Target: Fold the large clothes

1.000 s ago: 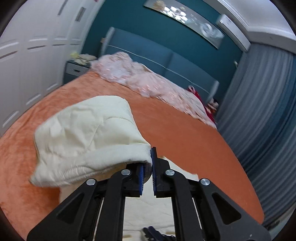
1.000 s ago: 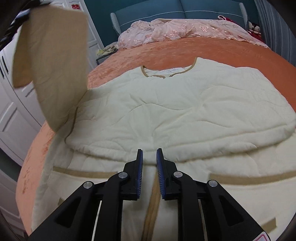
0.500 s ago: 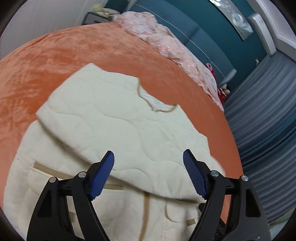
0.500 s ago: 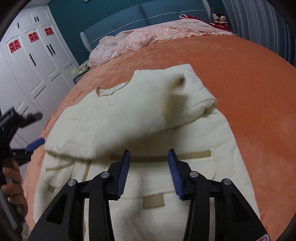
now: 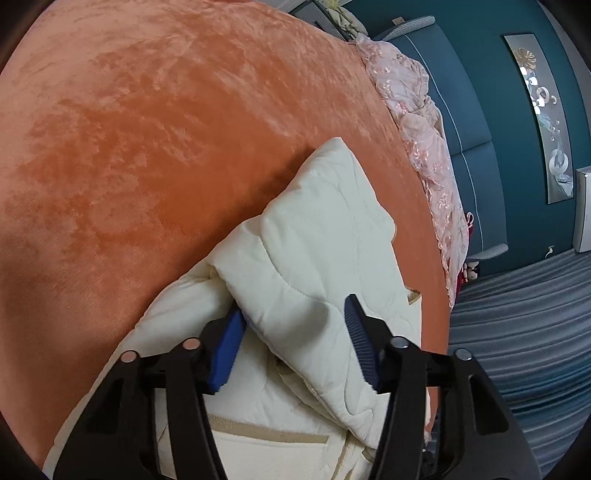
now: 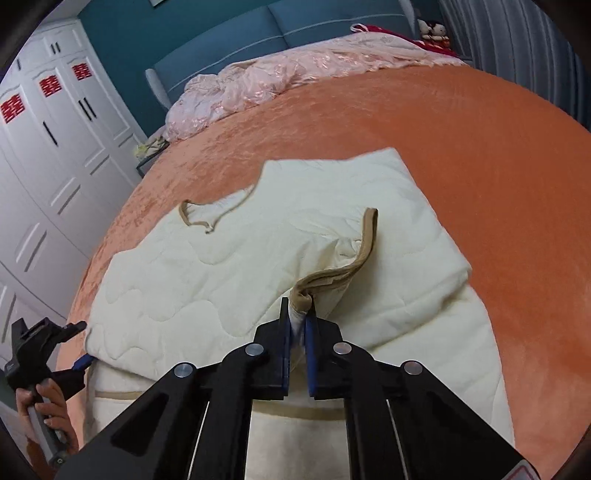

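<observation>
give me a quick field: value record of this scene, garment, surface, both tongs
garment: cream quilted jacket, tan trim, lying partly folded
surface: orange bedspread
right tongs: shut on tan-trimmed cuff, sleeve drawn across the body
left tongs: open, straddling a folded edge of the jacket, not clamped
left tongs in right view: at the jacket's left edge, held by the person's hand
background: pink bedding at the blue headboard; white wardrobe

Left tool (image 5: 293, 334) agape; right tool (image 6: 296, 326) clamped tight.
</observation>
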`<state>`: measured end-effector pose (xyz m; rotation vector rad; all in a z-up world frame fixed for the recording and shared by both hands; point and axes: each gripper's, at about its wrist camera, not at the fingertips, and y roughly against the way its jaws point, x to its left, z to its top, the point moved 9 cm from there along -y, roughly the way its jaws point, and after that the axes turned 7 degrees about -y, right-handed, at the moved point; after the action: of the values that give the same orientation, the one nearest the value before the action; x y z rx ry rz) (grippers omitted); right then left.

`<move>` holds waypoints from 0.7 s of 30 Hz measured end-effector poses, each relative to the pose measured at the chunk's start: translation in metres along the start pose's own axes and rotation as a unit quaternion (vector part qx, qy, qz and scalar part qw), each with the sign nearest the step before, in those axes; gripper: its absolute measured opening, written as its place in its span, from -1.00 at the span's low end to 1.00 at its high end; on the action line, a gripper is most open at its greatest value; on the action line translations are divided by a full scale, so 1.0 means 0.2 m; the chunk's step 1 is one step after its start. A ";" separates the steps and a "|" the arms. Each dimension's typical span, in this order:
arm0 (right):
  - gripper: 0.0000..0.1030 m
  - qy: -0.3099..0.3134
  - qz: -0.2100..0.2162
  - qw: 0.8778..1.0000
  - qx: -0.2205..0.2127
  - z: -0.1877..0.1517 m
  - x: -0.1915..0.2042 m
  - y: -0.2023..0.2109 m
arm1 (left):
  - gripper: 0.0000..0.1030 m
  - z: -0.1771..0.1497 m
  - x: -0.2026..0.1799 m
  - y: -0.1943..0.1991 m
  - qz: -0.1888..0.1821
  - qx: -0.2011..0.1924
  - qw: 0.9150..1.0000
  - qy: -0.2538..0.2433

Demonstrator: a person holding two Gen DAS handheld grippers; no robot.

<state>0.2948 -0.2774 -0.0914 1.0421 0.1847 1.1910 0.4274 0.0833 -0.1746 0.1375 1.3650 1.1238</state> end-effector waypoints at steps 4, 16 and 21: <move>-0.91 0.048 0.025 0.996 -0.072 0.28 0.20 0.16 | -0.66 0.05 -0.03 0.00 0.009 -0.012 1.000 -0.011; -0.93 0.026 -0.053 0.998 0.012 0.04 -0.21 -0.27 | -0.77 -0.03 0.04 -0.13 0.095 -0.048 0.986 -0.131; -0.92 0.033 -0.069 0.997 0.010 -0.05 -0.23 -0.36 | -0.74 -0.07 0.04 -0.15 0.122 -0.071 0.972 -0.188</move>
<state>0.3171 -0.3092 -0.1684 0.9916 0.3163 1.1008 0.4316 0.0663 -0.2030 0.4035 0.9445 1.3198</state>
